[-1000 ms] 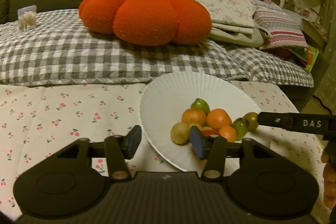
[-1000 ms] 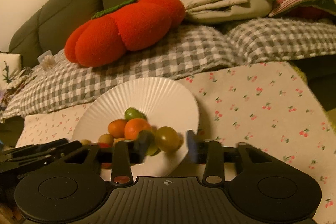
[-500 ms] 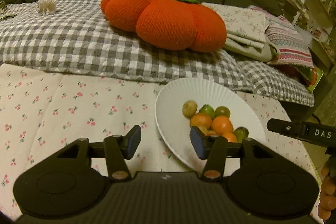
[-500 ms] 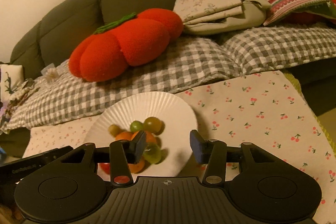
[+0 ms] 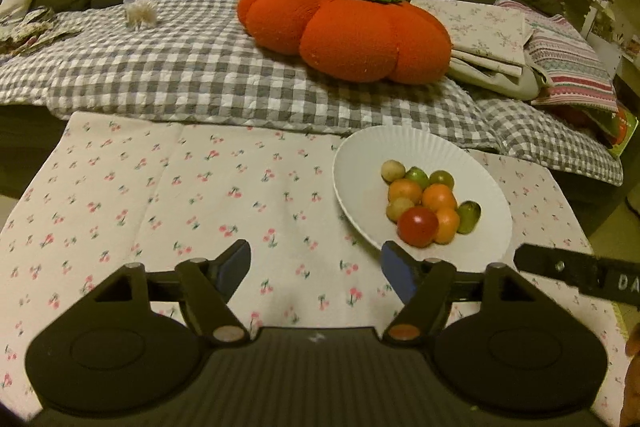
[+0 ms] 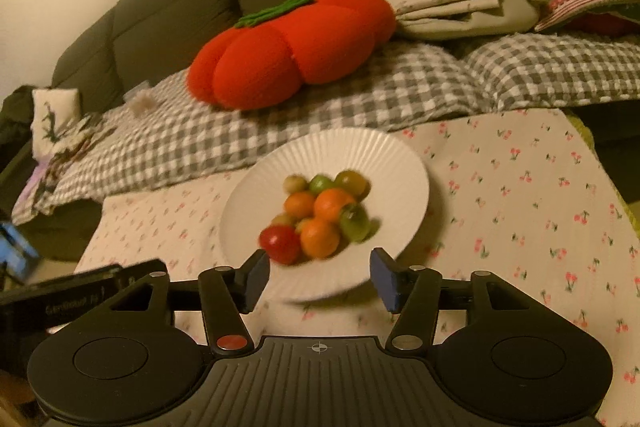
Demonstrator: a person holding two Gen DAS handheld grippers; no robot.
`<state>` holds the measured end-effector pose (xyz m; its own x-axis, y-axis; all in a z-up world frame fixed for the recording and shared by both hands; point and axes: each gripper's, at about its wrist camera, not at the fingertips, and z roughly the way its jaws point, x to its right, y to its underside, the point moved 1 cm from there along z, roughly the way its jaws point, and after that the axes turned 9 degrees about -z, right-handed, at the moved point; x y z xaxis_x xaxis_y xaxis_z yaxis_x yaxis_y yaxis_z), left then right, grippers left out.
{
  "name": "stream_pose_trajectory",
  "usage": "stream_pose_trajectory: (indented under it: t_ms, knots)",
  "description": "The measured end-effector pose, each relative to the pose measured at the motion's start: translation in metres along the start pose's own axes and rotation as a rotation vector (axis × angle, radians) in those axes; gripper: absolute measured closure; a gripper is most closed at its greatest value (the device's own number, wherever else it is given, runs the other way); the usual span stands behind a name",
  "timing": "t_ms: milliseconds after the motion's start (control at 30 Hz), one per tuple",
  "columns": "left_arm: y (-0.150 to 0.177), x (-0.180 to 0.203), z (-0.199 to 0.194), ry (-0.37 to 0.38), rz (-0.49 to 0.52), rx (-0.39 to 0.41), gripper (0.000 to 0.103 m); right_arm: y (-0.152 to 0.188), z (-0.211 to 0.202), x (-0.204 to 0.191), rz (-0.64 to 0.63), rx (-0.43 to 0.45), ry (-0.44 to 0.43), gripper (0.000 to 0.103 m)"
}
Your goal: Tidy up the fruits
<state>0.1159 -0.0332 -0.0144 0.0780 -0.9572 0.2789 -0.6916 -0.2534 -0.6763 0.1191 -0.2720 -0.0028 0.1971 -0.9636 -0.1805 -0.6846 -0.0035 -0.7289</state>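
The left gripper (image 5: pixel 316 267) is being held above the table (image 5: pixel 160 195), its blue-padded jaws spread wide with nothing between them. The table is being covered by a soft, creased cloth (image 5: pixel 224 187) printed with small cherries. To the right of those jaws, a round white plate (image 5: pixel 400 147) with a finely ribbed rim is being shown on the cloth. Small smooth fruits (image 5: pixel 424 205) are being kept in a tight cluster on the plate: glossy orange rounds, green and yellowish ones, and a shiny red one at the near edge. Behind the plate, a plump lobed orange cushion (image 5: pixel 344 31) with a green knitted top is being supported by a puckered grey checked blanket (image 5: pixel 180 67). Farther right, the right gripper (image 6: pixel 318 277) is being held just short of the plate's near rim, jaws likewise spread and empty.
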Motion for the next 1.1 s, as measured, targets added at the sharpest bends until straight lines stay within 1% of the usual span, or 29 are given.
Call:
stream_pose_trajectory:
  t_ms: [67,133,233,267,400,467,533,633,767,833,900,1100]
  knots:
    - [0.004,-0.003,-0.010,-0.004,-0.012,0.002,0.024,0.005,-0.009,-0.006,-0.011,-0.010,-0.001,0.036]
    - [0.009,-0.005,-0.019,-0.012,-0.011,0.007,0.023,0.009,-0.018,-0.011,-0.021,-0.014,-0.011,0.034]
    - [0.014,-0.007,-0.033,-0.034,-0.004,0.029,0.016,0.010,-0.031,-0.019,-0.042,0.000,-0.025,0.026]
    - [0.017,-0.007,-0.038,-0.044,-0.002,0.038,0.014,0.011,-0.034,-0.022,-0.051,0.008,-0.024,0.023]
    - [0.024,-0.009,-0.050,-0.069,0.006,0.051,0.012,0.013,-0.044,-0.033,-0.097,0.030,-0.003,0.016]
    - [0.028,-0.012,-0.056,-0.080,0.002,0.057,0.009,0.016,-0.049,-0.037,-0.106,0.031,0.014,0.009]
    - [0.033,-0.014,-0.061,-0.088,-0.005,0.064,0.007,0.022,-0.056,-0.041,-0.108,0.036,0.024,0.006]
    - [0.038,-0.016,-0.065,-0.103,-0.006,0.061,0.004,0.028,-0.065,-0.047,-0.121,0.045,0.037,0.004]
    - [0.041,-0.013,-0.068,-0.113,0.023,0.069,0.001,0.034,-0.073,-0.054,-0.147,0.057,0.071,0.001]
    - [0.042,-0.010,-0.067,-0.122,0.041,0.077,0.001,0.036,-0.074,-0.054,-0.139,0.054,0.081,0.000]
    - [0.042,-0.009,-0.064,-0.129,0.050,0.069,0.001,0.038,-0.074,-0.053,-0.128,0.045,0.087,0.000]
    - [0.043,-0.010,-0.060,-0.128,0.051,0.055,0.001,0.042,-0.069,-0.051,-0.123,0.027,0.105,0.000]
